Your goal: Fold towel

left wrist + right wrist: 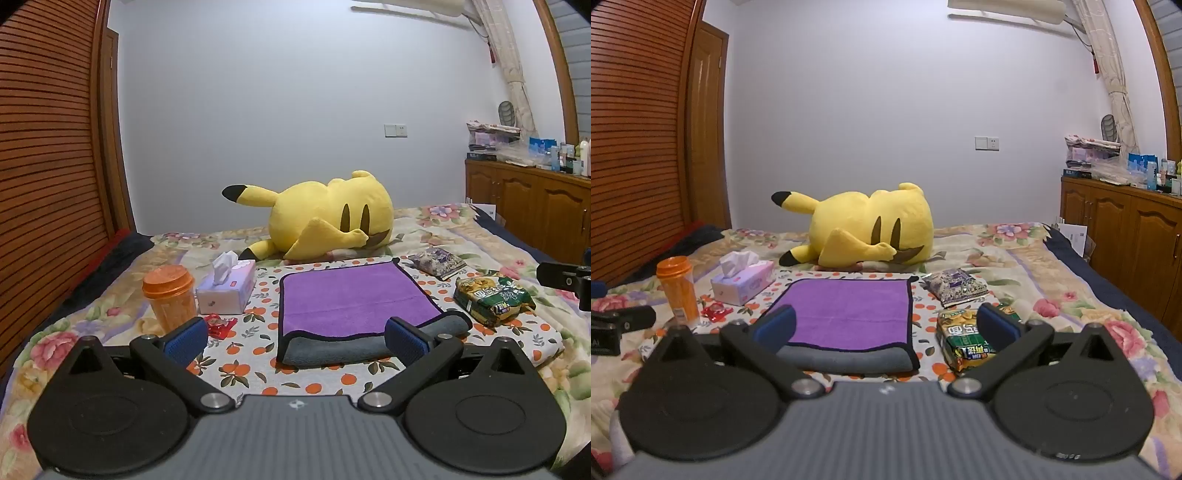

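towel [351,295] between tissue box [227,288], snack packet [493,301]

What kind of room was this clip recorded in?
Most likely a home bedroom: the towel lies on a bed with a floral bedspread, a yellow plush toy rests behind it, and a wooden cabinet crowded with toiletries stands along the wall.

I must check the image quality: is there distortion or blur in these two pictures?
Left wrist view: strong fisheye bending, the wooden louvred door curves; the towel is sharp. Right wrist view: same bending at the cabinet, dark corners, soft even light, no glare; the towel is sharp.
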